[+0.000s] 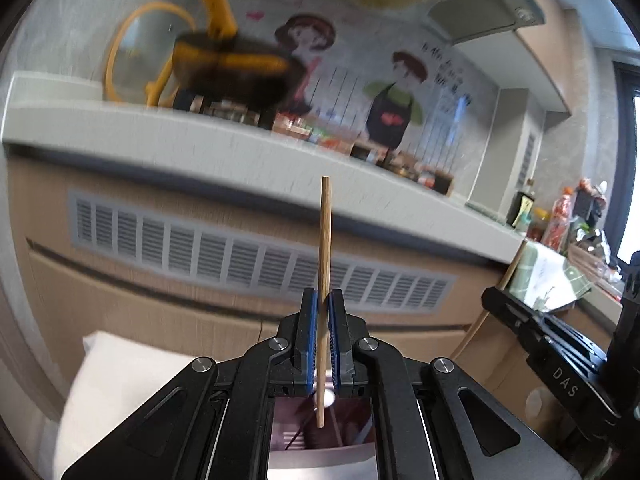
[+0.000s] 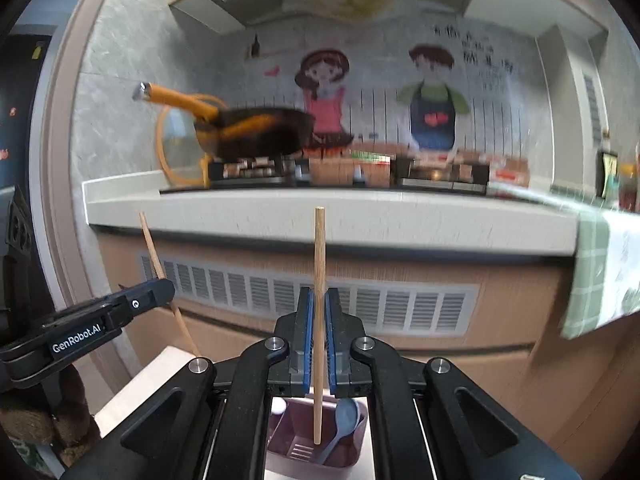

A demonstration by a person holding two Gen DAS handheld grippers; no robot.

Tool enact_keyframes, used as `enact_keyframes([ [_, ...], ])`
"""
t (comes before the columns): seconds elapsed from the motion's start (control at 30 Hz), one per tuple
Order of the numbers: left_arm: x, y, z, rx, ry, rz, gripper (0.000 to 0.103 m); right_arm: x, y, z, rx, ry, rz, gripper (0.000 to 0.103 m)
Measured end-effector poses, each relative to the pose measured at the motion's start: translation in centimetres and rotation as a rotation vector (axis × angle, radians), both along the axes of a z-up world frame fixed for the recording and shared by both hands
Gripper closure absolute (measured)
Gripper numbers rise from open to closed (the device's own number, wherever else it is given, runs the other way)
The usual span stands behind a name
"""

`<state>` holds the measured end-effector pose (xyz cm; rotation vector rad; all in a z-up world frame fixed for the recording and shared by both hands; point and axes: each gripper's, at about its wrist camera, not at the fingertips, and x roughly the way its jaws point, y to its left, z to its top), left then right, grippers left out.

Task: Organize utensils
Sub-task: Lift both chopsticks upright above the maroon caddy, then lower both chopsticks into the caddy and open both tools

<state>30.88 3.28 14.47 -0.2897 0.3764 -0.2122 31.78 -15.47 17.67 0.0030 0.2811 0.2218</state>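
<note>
My left gripper (image 1: 323, 300) is shut on a wooden chopstick (image 1: 324, 240), held upright with its lower end over a mauve utensil holder (image 1: 320, 440). My right gripper (image 2: 317, 300) is shut on a second wooden chopstick (image 2: 319, 264), also upright, its lower end inside the mauve utensil holder (image 2: 352, 452). A blue-grey spoon (image 2: 344, 420) stands in the holder's right part. The left gripper (image 2: 120, 312) with its chopstick (image 2: 154, 252) shows at the left of the right wrist view. The right gripper (image 1: 540, 340) shows at the right of the left wrist view.
A white counter (image 2: 320, 212) runs across ahead, with a dark pan with an orange handle (image 2: 256, 132) on a stove and a glass lid (image 2: 176, 148) behind it. A vent grille (image 2: 400, 304) sits in the cabinet front. A green checked cloth (image 2: 600, 272) hangs at right.
</note>
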Motion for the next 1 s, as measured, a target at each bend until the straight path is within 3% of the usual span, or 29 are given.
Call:
enact_keyframes([
  [0.13,1.4,-0.4,-2.3,0.004,0.032,-0.003,0.097,1.6,-0.2,-2.9,-0.001,0.014,-0.034,0.098],
  [0.33,2.6,-1.1,-5.5,-0.035,0.139,-0.093,0.093,4.1,0.1,-7.7,-0.029,0.215,0.006,0.097],
  [0.47,1.9,-0.4,-6.1,-0.062,0.171,-0.122,0.071,4.3,-0.7,-10.0,-0.009,0.313,0.027,0.092],
  [0.6,-0.7,1.1,-5.9,-0.095,0.159,-0.114,0.055,1.8,-2.1,-10.4,0.029,0.288,0.021,0.086],
  [0.7,-3.8,1.8,-6.5,-0.06,0.181,-0.073,0.054,-1.8,-3.0,-10.9,0.04,0.28,0.019,0.082],
  [1.0,-15.4,3.6,-10.7,0.002,0.317,-0.021,0.054,-10.7,-0.7,-15.2,-0.031,0.468,0.197,0.082],
])
